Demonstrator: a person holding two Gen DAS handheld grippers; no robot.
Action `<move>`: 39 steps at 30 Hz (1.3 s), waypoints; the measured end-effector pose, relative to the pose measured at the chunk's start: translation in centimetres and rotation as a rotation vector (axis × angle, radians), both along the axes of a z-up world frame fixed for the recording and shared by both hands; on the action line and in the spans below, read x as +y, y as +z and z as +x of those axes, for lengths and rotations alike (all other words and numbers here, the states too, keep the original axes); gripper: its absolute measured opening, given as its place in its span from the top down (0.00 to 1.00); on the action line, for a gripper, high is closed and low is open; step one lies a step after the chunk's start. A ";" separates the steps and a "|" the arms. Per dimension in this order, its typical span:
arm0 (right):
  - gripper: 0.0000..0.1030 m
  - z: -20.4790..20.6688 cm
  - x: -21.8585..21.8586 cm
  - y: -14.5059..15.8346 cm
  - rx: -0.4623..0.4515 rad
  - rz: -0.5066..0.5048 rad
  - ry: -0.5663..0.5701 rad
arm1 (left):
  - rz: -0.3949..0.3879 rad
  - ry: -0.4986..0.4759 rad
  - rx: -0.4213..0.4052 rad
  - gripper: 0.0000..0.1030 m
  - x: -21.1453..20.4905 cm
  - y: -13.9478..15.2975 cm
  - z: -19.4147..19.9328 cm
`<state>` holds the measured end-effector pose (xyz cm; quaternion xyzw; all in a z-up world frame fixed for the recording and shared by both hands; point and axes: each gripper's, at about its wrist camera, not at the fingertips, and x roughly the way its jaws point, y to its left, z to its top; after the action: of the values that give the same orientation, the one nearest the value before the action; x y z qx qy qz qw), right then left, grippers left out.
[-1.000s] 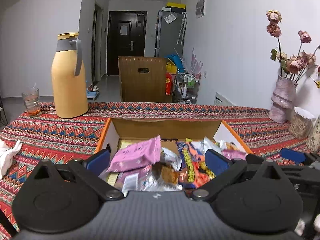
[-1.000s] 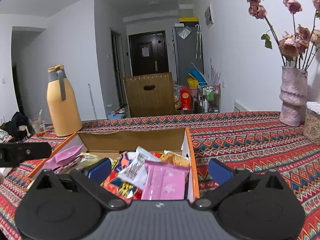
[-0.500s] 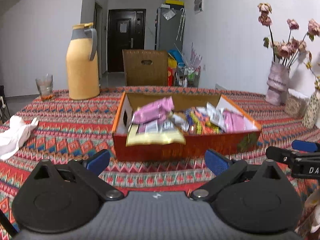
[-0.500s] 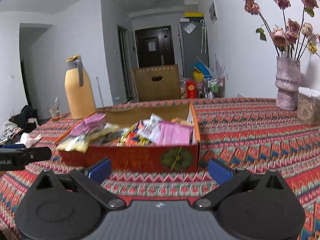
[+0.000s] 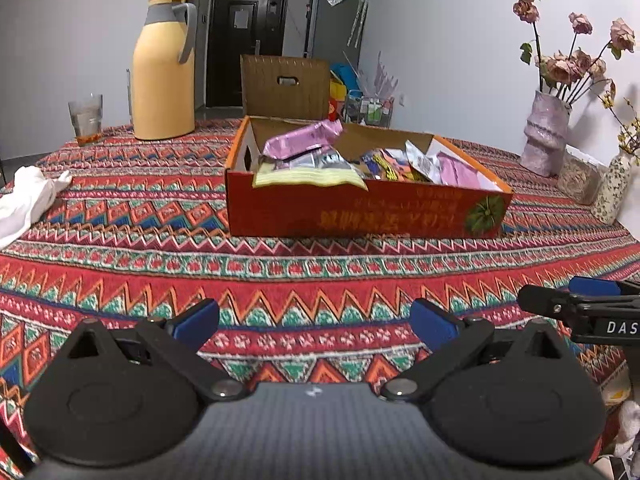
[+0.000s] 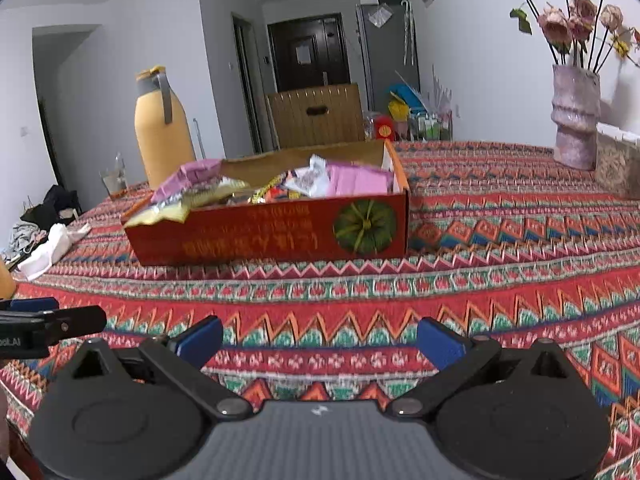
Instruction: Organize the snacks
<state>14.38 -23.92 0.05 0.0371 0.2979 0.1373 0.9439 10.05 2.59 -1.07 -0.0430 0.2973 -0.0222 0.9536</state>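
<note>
snack box (image 5: 360, 212): 1, full | hand-held grippers: 2, both empty, spread

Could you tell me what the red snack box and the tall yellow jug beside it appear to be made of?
Red snack box: printed cardboard with a slight sheen; raw brown inner walls and folded flaps show.
Yellow jug: probably matte plastic or coated metal, with a grey handle; which one cannot be told.
</note>
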 end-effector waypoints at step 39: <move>0.00 -0.8 0.3 0.4 -0.007 -0.010 0.004 | -0.014 0.002 0.011 0.00 0.0 -0.1 -0.7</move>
<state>13.57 -23.63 0.40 0.0314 0.2951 0.1379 0.9449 9.40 2.61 -1.17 -0.0501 0.3026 -0.0230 0.9515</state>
